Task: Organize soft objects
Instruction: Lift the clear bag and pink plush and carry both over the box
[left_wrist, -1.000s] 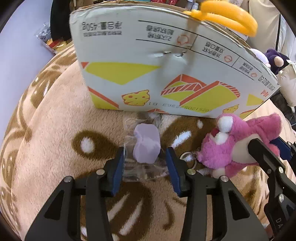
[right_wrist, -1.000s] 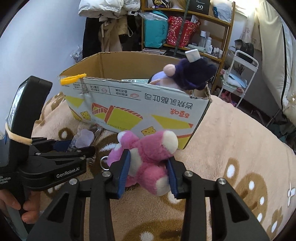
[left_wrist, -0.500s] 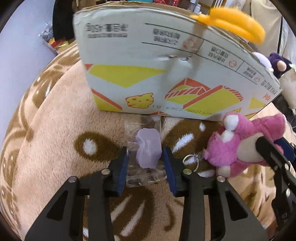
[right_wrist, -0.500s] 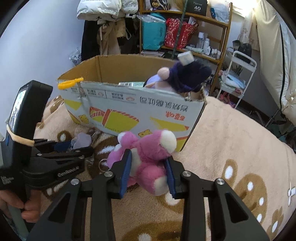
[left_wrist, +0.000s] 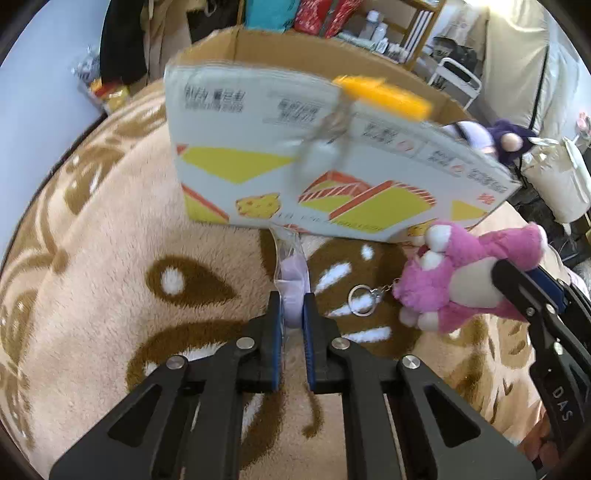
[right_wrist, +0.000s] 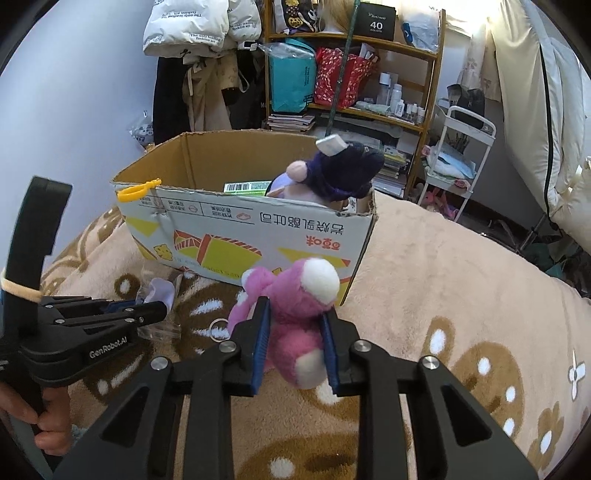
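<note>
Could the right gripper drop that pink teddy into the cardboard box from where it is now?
Probably yes. The right gripper is shut on the pink teddy, and the cardboard box stands just ahead with its top open. It must lift over the near wall; a purple toy fills the right corner.

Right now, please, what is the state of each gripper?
Left gripper: shut on the clear bag with a lilac soft piece.
Right gripper: shut on the pink plush bear keychain.
</note>
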